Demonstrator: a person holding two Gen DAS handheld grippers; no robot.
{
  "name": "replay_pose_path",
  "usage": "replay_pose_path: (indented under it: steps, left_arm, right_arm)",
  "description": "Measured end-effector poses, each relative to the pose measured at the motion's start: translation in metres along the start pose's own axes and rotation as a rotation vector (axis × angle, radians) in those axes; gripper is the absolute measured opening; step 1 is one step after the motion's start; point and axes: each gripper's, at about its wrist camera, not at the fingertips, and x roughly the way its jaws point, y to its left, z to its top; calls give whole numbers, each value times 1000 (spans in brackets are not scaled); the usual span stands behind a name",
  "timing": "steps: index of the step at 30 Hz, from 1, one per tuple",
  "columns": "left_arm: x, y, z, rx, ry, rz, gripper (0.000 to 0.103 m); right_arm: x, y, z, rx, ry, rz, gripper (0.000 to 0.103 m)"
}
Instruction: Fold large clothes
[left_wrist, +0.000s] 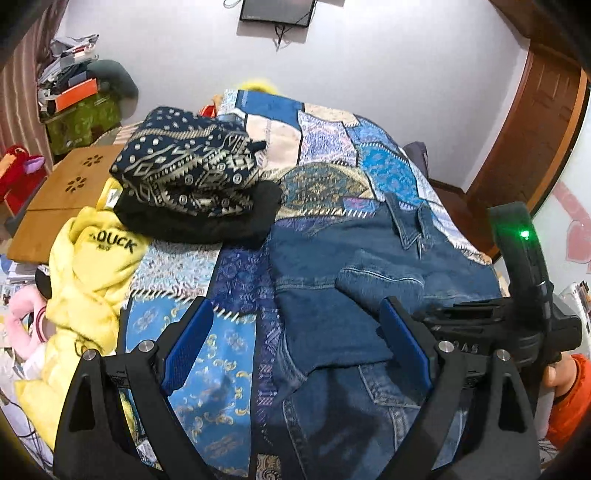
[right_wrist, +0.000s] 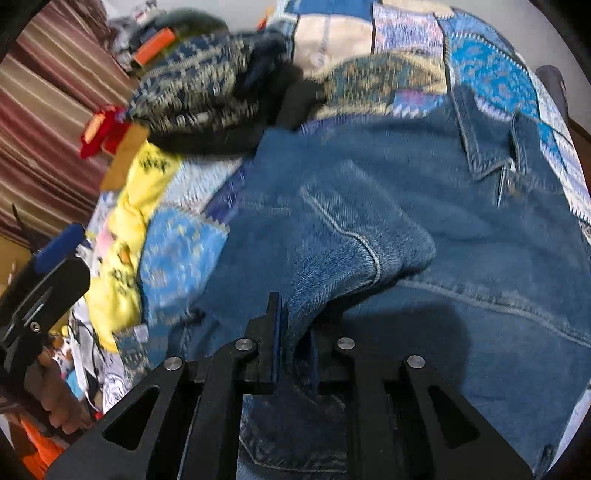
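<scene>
Mid-fold: right hand-held gripper (right_wrist: 291, 343) clamped on a sleeve of the denim jacket (left_wrist: 369, 266) spread on the bed (left_wrist: 229, 369), left hand-held gripper (left_wrist: 295, 347) wide, empty; next probably carry sleeve toward 12 o'clock across the body.

Even indoor light — right view motion-blurred, fisheye-warped dark corners.
</scene>
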Motion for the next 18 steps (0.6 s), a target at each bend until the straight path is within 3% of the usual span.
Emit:
replay_pose_path:
  steps: [4,11,18]
  left_arm:
    - [5,1,-4,-6,29,-3,91]
    - [10,-17,0,16,44,-14,92]
    - [32,-64,1,127,89,-48,92]
  right_arm:
    - [-13,-6,-2,55,1,20,36]
    - [-81,-32,-8,91,-155,21,36]
    - [-148,-79,-19,91,-301,-139,38]
